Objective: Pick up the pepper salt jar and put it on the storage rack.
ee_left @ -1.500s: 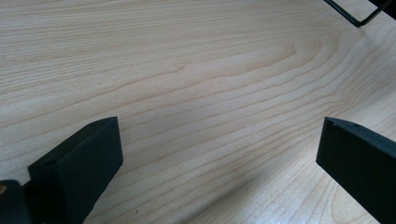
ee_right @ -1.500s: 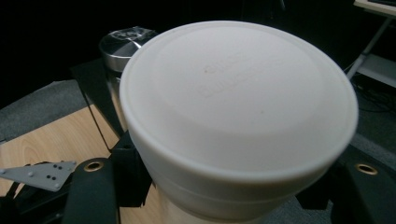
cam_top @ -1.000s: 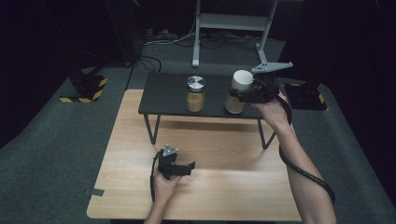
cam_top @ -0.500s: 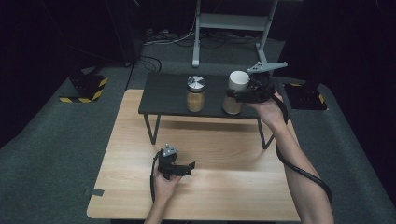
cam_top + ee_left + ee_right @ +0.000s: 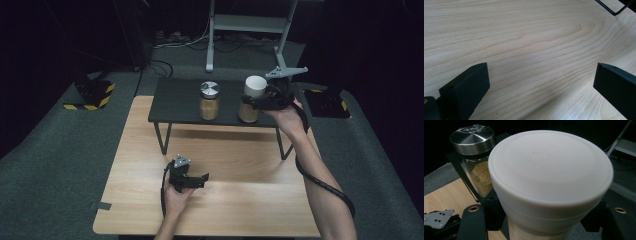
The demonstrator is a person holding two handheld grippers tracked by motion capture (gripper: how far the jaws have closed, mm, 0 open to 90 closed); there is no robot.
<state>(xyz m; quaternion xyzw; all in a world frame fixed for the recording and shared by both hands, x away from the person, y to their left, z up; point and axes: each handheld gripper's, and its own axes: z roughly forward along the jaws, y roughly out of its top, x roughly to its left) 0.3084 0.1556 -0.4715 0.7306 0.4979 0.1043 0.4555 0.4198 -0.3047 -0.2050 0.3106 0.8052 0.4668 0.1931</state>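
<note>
A jar with a wide white lid [image 5: 255,86] and tan contents stands at the right front of the black shelf [image 5: 175,102]. My right gripper [image 5: 251,103] is shut on it just under the lid. In the right gripper view the white-lidded jar [image 5: 549,177] sits between the two black jaws of the right gripper [image 5: 546,221]. A glass jar with a steel lid [image 5: 209,100] [image 5: 474,150], also holding tan powder, is to its left on the shelf. My left gripper [image 5: 201,179] [image 5: 544,80] lies low on the wooden table [image 5: 240,210], open, with nothing between its jaws.
The shelf stands on thin black wire legs [image 5: 161,137] at the table's far side. A black cable [image 5: 320,182] trails along the right forearm. On the grey floor are yellow-and-black striped blocks [image 5: 90,95] and a metal stand [image 5: 250,30].
</note>
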